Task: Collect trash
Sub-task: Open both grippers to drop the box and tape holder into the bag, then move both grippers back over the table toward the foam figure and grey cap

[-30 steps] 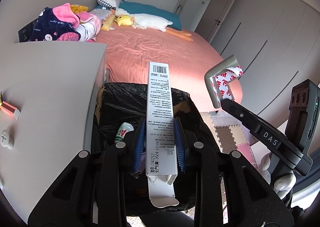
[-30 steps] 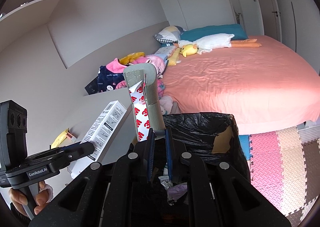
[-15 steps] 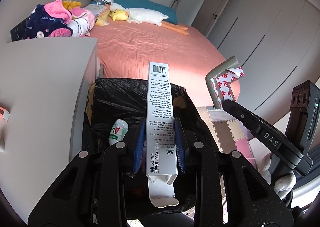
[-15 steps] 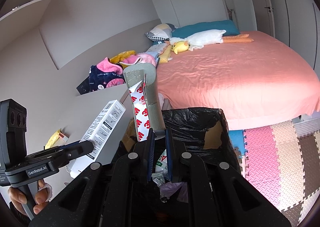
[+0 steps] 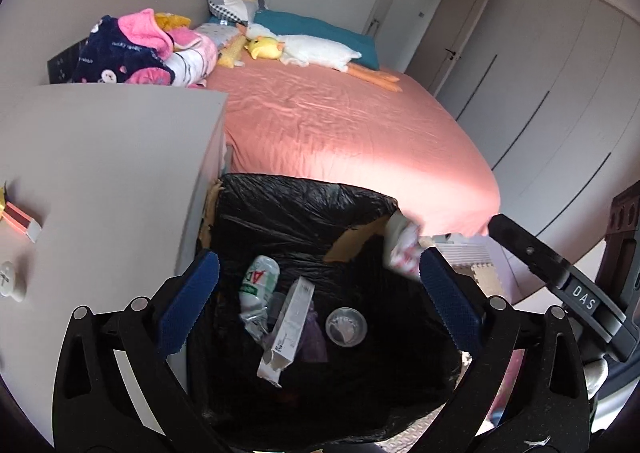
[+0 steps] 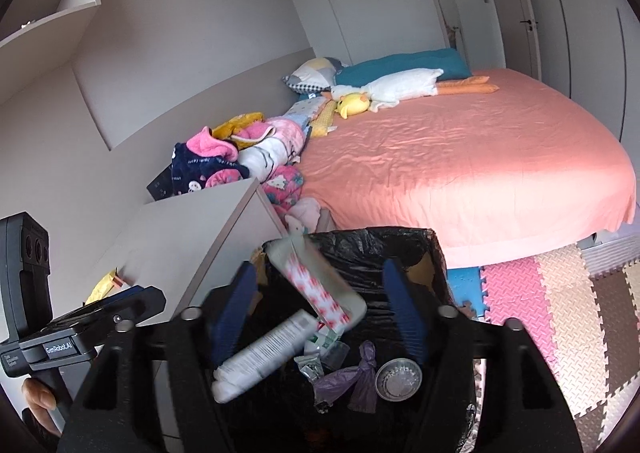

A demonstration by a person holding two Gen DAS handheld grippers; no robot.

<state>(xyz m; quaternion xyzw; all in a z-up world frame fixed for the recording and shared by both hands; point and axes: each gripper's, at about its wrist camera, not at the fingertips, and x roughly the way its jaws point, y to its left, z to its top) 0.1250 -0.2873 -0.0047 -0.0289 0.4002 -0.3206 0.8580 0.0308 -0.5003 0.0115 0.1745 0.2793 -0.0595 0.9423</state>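
**Both grippers let go over the bin**

Bedroom floor beside a pink bed (image 5: 340, 133): a black-lined bin (image 5: 304, 213) stands against a grey cabinet (image 5: 112, 157). Both grippers hang over its mouth so that what they release falls inside. The left gripper (image 5: 316, 301) has just opened wide; its long white printed box (image 5: 290, 323) lies in the bin. The right gripper (image 6: 316, 309) has just opened too; its grey strip (image 6: 320, 285), backed with red-and-white paper, is blurred between the jaws, apparently dropping.

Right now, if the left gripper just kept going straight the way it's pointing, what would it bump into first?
Probably the trash in the black-lined bin: the open left gripper points down at the white carton, just released. Depth is hard to judge.
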